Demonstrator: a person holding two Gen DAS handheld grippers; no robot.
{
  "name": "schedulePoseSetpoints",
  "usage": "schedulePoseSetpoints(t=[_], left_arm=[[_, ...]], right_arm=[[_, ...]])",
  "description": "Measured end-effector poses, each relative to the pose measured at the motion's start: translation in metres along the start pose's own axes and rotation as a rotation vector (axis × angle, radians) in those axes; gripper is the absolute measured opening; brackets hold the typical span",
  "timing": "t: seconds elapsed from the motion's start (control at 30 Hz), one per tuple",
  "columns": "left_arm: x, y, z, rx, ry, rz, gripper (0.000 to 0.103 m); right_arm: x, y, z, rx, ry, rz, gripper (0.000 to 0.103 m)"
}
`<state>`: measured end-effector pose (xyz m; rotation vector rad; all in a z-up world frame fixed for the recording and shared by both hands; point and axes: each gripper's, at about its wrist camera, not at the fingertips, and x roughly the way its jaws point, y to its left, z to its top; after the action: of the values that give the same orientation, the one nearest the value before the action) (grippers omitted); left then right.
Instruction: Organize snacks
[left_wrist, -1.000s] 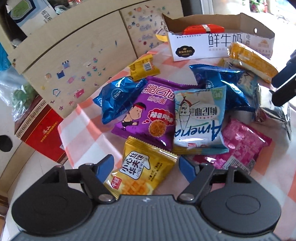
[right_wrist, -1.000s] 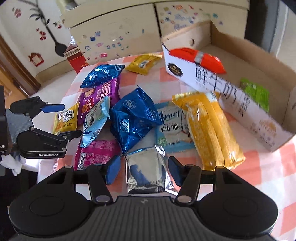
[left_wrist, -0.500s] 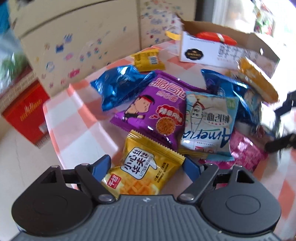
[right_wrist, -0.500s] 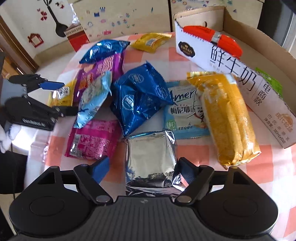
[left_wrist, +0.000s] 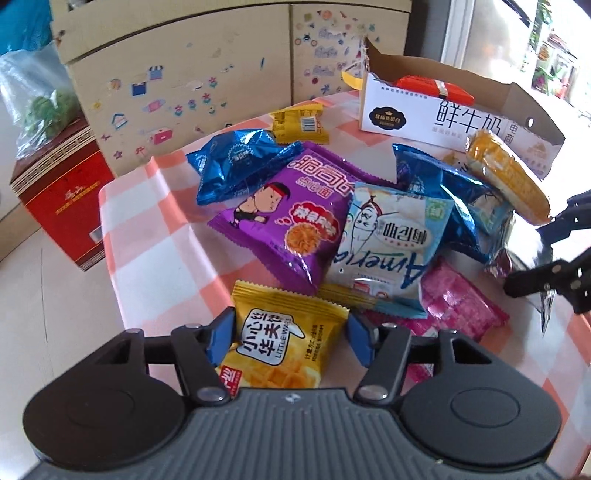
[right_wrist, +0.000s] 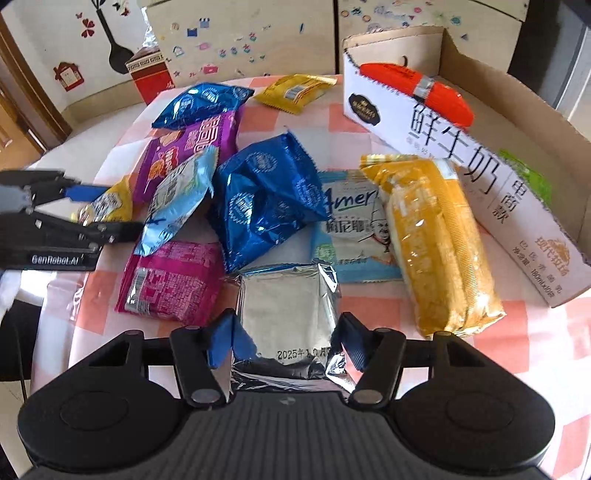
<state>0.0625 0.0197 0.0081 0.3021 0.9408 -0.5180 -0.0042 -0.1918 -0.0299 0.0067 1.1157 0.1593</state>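
Two claws are engaged at once, each with a packet between its blue pads. The left claw (left_wrist: 290, 341) is closed to the width of a yellow wafer packet (left_wrist: 282, 347), whose side edges are touched by both pads; whether it is firmly clamped or only bracketed cannot be told. The right claw (right_wrist: 286, 341) is set likewise about a silver foil packet (right_wrist: 288, 314), the pads meeting its two sides.

Each packet lies directly ahead of its claw and runs lengthwise away from it, so the grip falls across the short axis.

Beyond the left claw, a purple noodle packet (left_wrist: 291, 218) and a pale blue packet (left_wrist: 391, 243) are piled on the checked tabletop (left_wrist: 147, 240).

The cardboard box (right_wrist: 461, 155), judged the likely destination, lies ahead and to the right of the right claw, just past a long orange-yellow packet (right_wrist: 432, 243) leaning at its wall. From the left claw it is far ahead and to the right, across the whole pile. The right claw is therefore the nearer, and its foil packet could be carried in first.
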Motion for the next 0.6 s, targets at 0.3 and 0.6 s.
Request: schedulePoseSetpoints(t=[0.3,0.6], left_arm=[[-0.026,0.005,-0.011,-0.156,-0.051,0.036,0.061],[-0.052,-0.015,0.001,-0.174,-0.158,-0.026,0.061]], right_arm=[[-0.013,-0.004,0.002,0.018,-0.038,0.023,0.067],[-0.030,-0.009,0.010,0.050,-0.096,0.041,0.067]])
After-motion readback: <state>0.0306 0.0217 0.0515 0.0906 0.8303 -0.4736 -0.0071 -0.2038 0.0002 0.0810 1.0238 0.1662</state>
